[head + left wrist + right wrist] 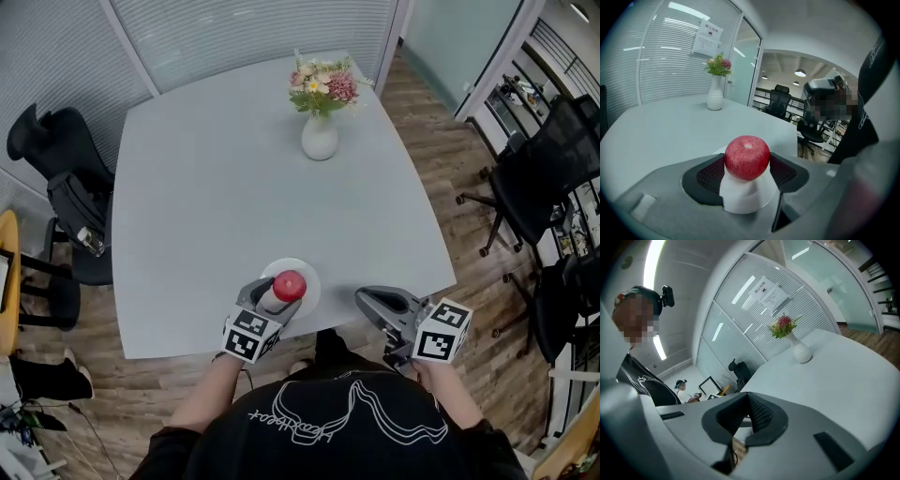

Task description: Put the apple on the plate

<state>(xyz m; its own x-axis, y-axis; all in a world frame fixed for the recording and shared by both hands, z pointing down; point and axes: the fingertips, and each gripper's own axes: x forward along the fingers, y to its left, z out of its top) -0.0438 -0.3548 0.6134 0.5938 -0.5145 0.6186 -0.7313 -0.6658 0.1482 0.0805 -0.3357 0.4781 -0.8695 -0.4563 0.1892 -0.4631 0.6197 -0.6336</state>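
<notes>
A red apple [289, 284] sits over a small white plate [312, 281] near the front edge of the grey table [225, 197]. My left gripper [279, 296] reaches in from the front, shut on the apple. In the left gripper view both dark pads press the sides of the apple [746, 157], and the plate [740, 202] shows white just beneath it. Whether the apple rests on the plate I cannot tell. My right gripper [368, 298] lies to the right of the plate at the table's edge, shut, and its pads [759, 414] meet with nothing between them.
A white vase of flowers [320, 136] stands at the far side of the table. Black office chairs stand on the wooden floor at the left [66, 187] and at the right [548, 178]. Glass walls with blinds run behind the table.
</notes>
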